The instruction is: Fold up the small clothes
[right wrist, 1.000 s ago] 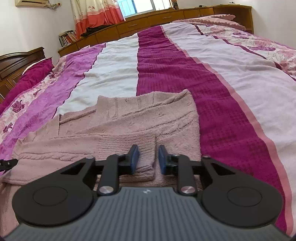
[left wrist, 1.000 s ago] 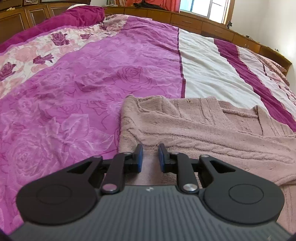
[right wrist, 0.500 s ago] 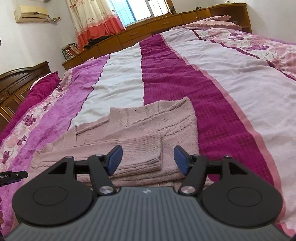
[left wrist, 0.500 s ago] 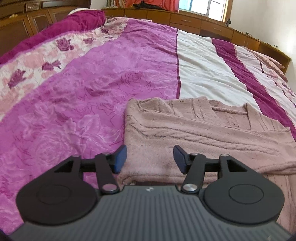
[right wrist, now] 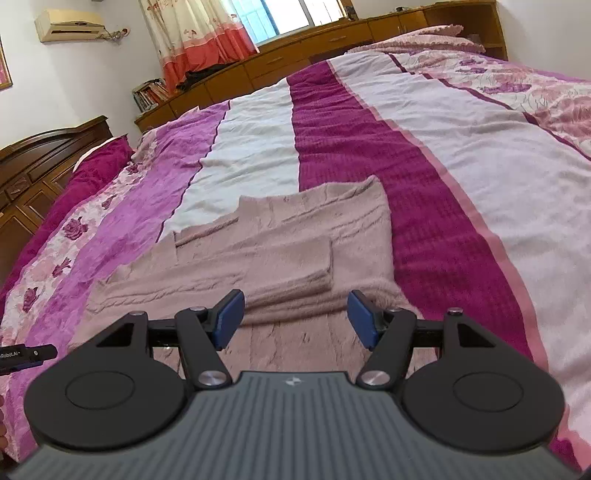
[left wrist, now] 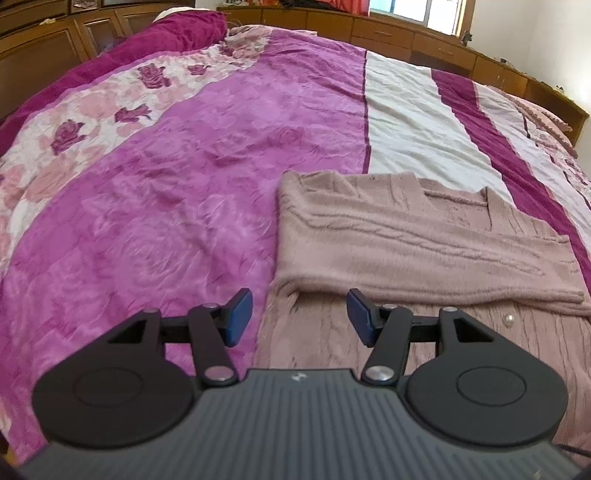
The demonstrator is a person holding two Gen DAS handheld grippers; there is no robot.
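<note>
A: Nearest first. Left gripper: blue pads stand well apart, nothing between them, nothing gripped. It hangs above the near left edge of the pink knit cardigan.

B: Right gripper: same reading. Pads spread wide, empty, poised above the cardigan on its right side, not touching it.

A: Position of the garment?

B: Flat on the bedspread, across the boundary where the magenta rose-print panel meets the white stripe. A sleeve is folded across the body; in the right wrist view its ribbed cuff lies on top, close to the pads. One small pearl button shows on the lower front panel.

A: Beyond the cardigan?

B: Dark maroon stripe runs away up the bed, with white and floral bands beside it. Farther off, a maroon pillow and a wooden headboard. At the far end, low wooden cabinets, a curtain by the window, and an air conditioner on the wall.
</note>
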